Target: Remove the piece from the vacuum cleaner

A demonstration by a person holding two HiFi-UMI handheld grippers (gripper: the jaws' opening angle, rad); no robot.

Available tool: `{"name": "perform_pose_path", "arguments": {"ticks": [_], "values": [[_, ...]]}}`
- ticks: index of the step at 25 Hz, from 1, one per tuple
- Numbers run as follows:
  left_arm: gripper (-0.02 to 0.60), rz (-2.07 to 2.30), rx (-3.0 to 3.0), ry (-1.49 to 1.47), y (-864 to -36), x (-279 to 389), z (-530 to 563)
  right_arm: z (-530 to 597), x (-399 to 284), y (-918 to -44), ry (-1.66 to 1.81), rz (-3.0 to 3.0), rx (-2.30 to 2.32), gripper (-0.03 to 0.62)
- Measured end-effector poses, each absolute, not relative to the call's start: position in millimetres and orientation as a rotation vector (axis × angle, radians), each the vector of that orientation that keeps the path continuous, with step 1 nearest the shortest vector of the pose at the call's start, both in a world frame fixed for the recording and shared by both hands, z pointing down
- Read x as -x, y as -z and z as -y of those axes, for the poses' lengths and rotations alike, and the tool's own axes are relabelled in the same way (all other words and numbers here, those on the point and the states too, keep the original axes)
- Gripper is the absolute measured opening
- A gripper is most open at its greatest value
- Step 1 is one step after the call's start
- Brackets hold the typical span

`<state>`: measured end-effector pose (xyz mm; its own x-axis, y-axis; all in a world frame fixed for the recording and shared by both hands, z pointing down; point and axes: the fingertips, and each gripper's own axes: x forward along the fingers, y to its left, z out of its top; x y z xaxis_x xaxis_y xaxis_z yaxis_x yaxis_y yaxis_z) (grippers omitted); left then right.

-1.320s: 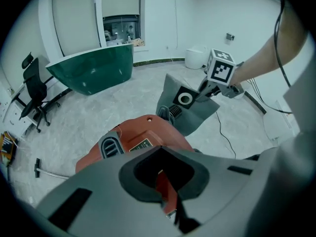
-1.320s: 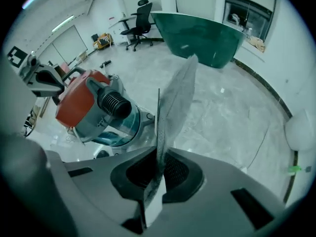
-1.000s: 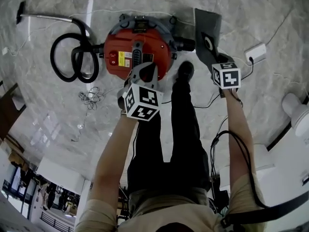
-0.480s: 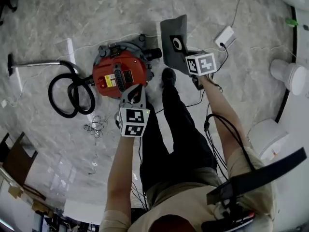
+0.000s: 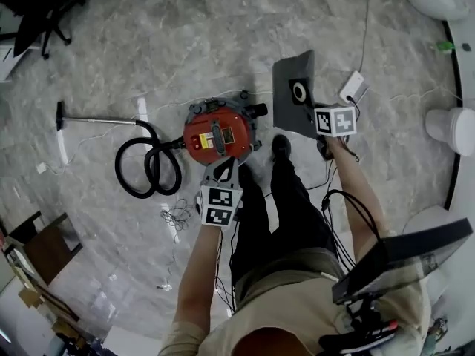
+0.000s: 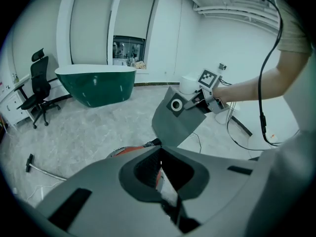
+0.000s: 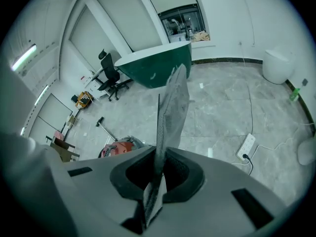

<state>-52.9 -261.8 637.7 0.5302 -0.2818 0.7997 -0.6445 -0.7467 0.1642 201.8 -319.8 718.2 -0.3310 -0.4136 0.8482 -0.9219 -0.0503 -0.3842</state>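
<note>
On floor (image 5: 133,43) one vacuum cleaner (image 5: 220,136); one bag (image 5: 292,99) aloft

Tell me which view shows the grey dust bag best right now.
Left gripper view: the dust bag faces that camera flat, its round collar plain, the right hand-held gripper pinching its edge. Head view shows it smaller, beside the vacuum cleaner. Right gripper view catches it only edge-on between shut jaws.

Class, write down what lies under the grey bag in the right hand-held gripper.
Only floor shows around the bag; the patch directly below is covered. The vacuum and power strip lie beside it, not under.
</note>
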Motion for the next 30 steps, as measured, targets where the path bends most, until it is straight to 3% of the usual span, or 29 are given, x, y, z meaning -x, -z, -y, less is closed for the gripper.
{"name": "perform_pose_path", "arguments": {"ticks": [11,22,30], "values": [[-0.005,0.861,-2.309,-0.926,-566.9,77.8,258.8,311.4,-170.1,-631.0,-1.358,1.881,-1.478,0.018],[-0.005,1.001,-2.157,-0.538,-469.0,139.2,259.1,276.6,-126.4,-544.7,-1.283,2.030,-1.333,0.018],[-0.005,0.943,-2.344,-0.560,-408.5,128.4,244.1,259.8,-126.4,-483.3,-1.168,2.132,-1.278,0.020]]}}
